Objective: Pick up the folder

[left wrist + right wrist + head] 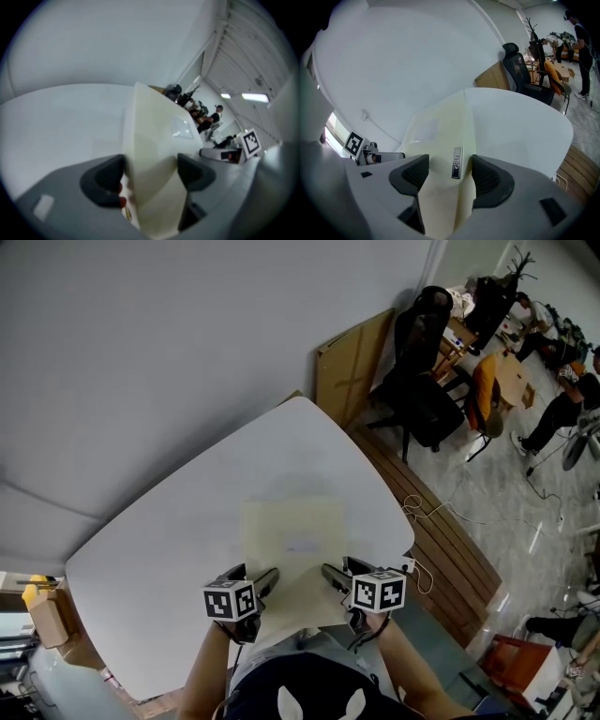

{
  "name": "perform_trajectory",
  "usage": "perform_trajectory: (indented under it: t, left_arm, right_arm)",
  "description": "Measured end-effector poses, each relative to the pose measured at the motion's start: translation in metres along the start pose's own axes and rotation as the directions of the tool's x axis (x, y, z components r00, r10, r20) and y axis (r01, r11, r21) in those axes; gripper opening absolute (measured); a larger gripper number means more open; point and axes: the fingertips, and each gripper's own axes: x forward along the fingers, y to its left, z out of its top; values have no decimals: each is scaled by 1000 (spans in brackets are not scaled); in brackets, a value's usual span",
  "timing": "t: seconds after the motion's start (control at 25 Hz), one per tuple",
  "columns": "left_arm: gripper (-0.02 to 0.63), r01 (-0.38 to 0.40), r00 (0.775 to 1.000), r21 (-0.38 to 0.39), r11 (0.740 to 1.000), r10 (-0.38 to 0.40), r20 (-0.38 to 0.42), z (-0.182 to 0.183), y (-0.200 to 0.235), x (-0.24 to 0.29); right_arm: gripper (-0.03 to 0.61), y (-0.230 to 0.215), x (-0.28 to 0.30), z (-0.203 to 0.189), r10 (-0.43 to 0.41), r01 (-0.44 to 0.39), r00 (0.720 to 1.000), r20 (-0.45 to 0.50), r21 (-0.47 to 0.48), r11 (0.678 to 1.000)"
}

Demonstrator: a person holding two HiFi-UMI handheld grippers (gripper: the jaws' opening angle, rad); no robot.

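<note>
Cream folder [292, 540] clamped at six o'clock by left hand-held gripper [266, 581] and right hand-held gripper [332, 576]; far end seemingly on tabletop [169, 540], lift unfinished.

Looking along left gripper [150, 171]: jaws pressed on cream folder [157, 131], near edge raised off white table [61, 122]. Beyond, at right, right gripper [225, 153] with marker cube [251, 142].
</note>
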Motion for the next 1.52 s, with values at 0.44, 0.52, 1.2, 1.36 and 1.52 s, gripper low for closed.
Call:
perform_trajectory:
  t: [0.44,0.52,1.2,1.36,1.52]
  left_arm:
    - [356,-2,999,41,999,0,52,7,-10,-18]
    - [356,-3,998,50,999,0,63,8,-12,-22]
    - [356,5,989,92,996,-18,150,5,-19,-59]
    - [356,13,985,98,995,-30,171,6,-22,-66]
    - [356,21,980,103,994,-41,195,9,-27,-74]
  right_arm:
    - [287,14,-15,5,2,0,999,53,-36,999]
    - [287,17,-19,5,3,0,998,63,-49,999]
    - [285,51,-44,3,-4,24,989,149,-131,991]
    - [285,56,-51,4,-7,32,984,179,-140,990]
    - [285,63,-59,8,-8,41,978,207,-154,987]
